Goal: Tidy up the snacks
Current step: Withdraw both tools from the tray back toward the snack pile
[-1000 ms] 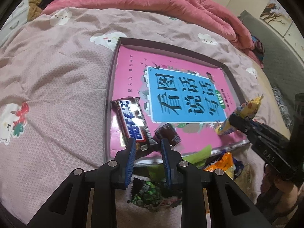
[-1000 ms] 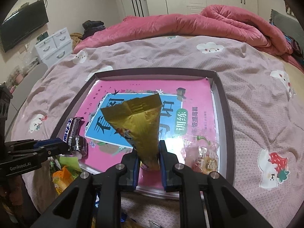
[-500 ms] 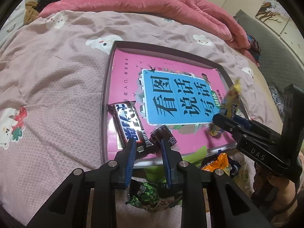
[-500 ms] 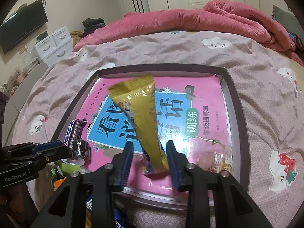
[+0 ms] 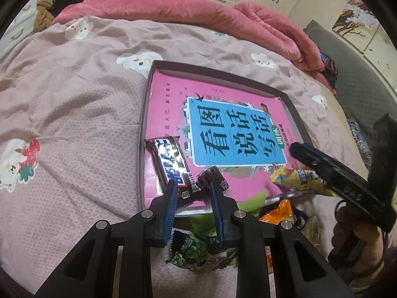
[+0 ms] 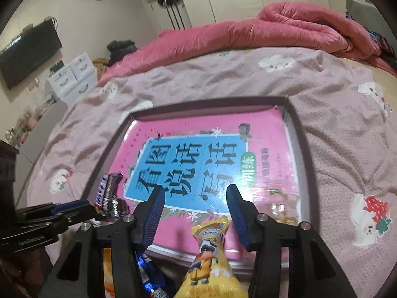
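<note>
A shallow dark tray (image 5: 146,114) (image 6: 304,149) lined with a pink and blue book cover lies on the bed. A Snickers bar (image 5: 171,164) (image 6: 106,191) and a small dark candy (image 5: 211,176) lie in its near left corner. My left gripper (image 5: 193,196) is open and empty just above the tray's near edge, by the Snickers bar's end. My right gripper (image 6: 194,191) is open. A yellow snack packet (image 6: 211,255) (image 5: 297,176) lies across the tray's near edge below the right gripper's jaws, free of them.
Several loose snacks lie on the bed in front of the tray: a green-patterned wrapper (image 5: 188,248), an orange packet (image 5: 280,211), a blue wrapper (image 6: 151,275). A clear-wrapped snack (image 6: 282,213) sits in the tray's near right corner. A pink quilt (image 6: 273,27) is bunched behind.
My right gripper opened and let go of the yellow packet, which fell from upright to lying across the tray's near edge. The left gripper stayed near the Snickers bar.
</note>
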`<state>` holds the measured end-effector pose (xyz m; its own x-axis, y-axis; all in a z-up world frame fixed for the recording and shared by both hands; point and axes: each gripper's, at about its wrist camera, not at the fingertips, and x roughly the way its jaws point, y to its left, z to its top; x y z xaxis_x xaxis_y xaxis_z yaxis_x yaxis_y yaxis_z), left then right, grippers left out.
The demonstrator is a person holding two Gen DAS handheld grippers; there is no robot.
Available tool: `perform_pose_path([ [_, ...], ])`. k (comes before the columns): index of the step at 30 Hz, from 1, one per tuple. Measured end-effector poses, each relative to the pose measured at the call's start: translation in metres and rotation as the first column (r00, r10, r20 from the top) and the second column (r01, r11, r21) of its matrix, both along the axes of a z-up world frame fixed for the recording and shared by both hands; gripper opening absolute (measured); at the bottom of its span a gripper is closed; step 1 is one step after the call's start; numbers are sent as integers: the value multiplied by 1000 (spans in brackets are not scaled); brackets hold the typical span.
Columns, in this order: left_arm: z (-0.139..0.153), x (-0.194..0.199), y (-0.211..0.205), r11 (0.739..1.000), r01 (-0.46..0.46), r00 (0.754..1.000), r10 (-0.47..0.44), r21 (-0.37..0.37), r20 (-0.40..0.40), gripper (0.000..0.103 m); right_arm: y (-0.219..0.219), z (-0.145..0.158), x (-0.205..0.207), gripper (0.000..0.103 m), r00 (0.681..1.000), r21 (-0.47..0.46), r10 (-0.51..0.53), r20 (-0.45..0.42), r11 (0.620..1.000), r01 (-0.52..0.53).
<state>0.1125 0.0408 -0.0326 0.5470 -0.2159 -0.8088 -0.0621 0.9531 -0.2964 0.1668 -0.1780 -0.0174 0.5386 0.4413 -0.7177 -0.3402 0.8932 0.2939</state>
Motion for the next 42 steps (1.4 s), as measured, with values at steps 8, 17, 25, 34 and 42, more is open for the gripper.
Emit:
perform_pose_path([
  [8,10,-5,-1,1000,-2,1000,2,1,26,34,-38,29,-2,61,994,71,-97,53,993,93],
  [17,22,-15,-1,1000,1,999,-1,5,47,46,-58,42,-22,61,993,73,-93,69,993,88],
  [25,29,-28,-5,1000,22,998,-23,18,58,59,-42,55,-56,61,991,5,-17,132,1000,16],
  [34,39,-39,-4,1000,10,997,-12,28,70,65,-32,63,-85,66,977,-74,34,210,997,-19],
  [42,39,-50,3,999,-15,999,13,36,49,66,-27,65,-100,66,972,-82,49,230,996,-31],
])
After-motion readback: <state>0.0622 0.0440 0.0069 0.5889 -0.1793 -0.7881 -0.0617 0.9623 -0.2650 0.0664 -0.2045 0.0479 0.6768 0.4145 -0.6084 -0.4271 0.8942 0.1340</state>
